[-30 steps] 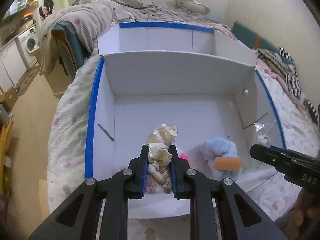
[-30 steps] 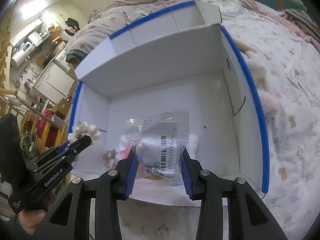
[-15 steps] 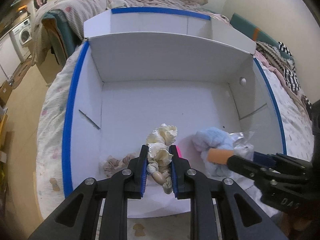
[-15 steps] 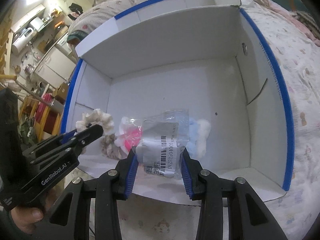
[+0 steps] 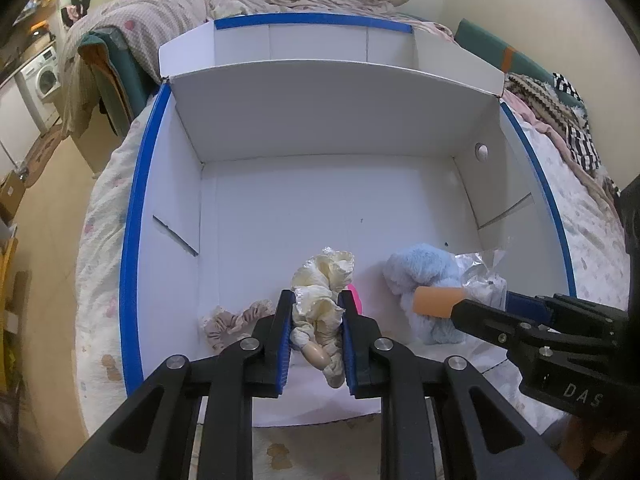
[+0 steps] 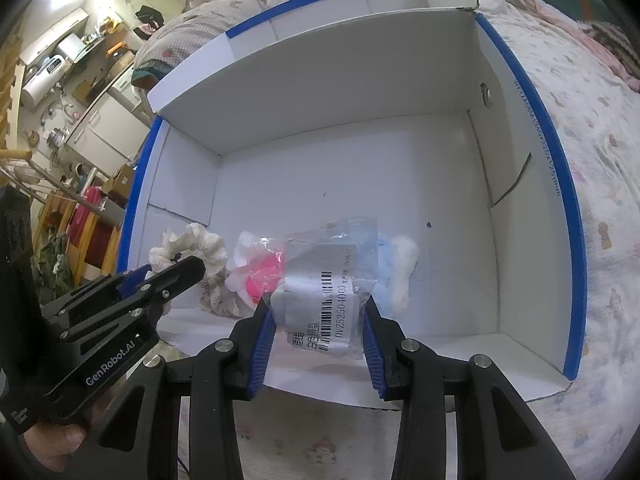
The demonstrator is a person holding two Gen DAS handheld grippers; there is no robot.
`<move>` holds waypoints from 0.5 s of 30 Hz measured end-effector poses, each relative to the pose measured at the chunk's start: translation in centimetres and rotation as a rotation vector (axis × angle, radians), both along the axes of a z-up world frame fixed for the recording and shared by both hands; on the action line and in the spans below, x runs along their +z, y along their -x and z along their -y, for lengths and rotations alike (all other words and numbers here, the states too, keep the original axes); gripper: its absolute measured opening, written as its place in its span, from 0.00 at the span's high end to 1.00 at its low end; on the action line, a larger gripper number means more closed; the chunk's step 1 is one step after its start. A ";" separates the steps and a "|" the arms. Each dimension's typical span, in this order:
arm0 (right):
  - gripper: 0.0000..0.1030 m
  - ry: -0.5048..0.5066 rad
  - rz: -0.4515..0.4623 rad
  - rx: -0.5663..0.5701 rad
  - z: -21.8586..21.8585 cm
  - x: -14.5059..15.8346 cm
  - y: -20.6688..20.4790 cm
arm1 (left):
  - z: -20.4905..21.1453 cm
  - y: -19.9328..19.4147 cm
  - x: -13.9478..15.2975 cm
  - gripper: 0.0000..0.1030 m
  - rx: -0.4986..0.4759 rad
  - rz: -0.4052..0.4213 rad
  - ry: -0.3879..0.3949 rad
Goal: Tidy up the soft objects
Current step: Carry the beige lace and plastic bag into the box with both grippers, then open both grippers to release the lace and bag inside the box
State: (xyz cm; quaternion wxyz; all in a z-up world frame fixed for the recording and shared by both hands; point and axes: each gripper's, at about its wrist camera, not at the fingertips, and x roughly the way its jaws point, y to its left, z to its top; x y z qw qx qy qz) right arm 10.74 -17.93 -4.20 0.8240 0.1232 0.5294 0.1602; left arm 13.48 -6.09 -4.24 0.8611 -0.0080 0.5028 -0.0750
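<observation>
Cream ruffled fabric, a scrunchie (image 5: 320, 300) with a small tan bead-like end showing near its bottom, is clamped between the blue pads of the left gripper (image 5: 314, 334), which hangs over the near edge of a white cardboard box (image 5: 320, 120). From the right wrist view the same scrunchie (image 6: 192, 246) shows as a pale frilled ring at the tip of the left gripper (image 6: 168, 270), above the box's near left corner.

Clear plastic forms the other held item: a sealed bag (image 6: 326, 292) with a white barcode label, squeezed between the pads of the right gripper (image 6: 318, 334) and held above the near part of the box. In the left wrist view that bag (image 5: 482, 280) appears crinkled at the tip of the right gripper (image 5: 480, 304), just beside a pale blue plush toy (image 5: 424, 276).

Inside the box, all against the near wall, lie the blue plush toy (image 6: 394, 264) with an orange patch on it, a bright pink and white soft item (image 6: 256, 272) partly hidden behind the held things, and a beige scrunchie (image 5: 236, 318) flat on the floor towards the left. The rest of the box floor is bare white card with a few dark specks.

Blue tape (image 6: 560, 184) edges the box's upright flaps. The box stands on a bed (image 6: 608, 160) with a pale patterned cover; a washing machine (image 5: 44, 78) stands off to the left in the room.
</observation>
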 end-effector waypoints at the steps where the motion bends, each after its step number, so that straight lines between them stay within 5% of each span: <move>1: 0.59 -0.001 0.001 0.000 0.0 0.0 0.0 | 0.0 0.0 0.0 0.82 -0.001 0.002 -0.001; 15: 0.51 -0.021 0.028 -0.016 0.2 0.5 0.7 | -0.2 1.0 0.9 0.66 0.008 0.025 -0.026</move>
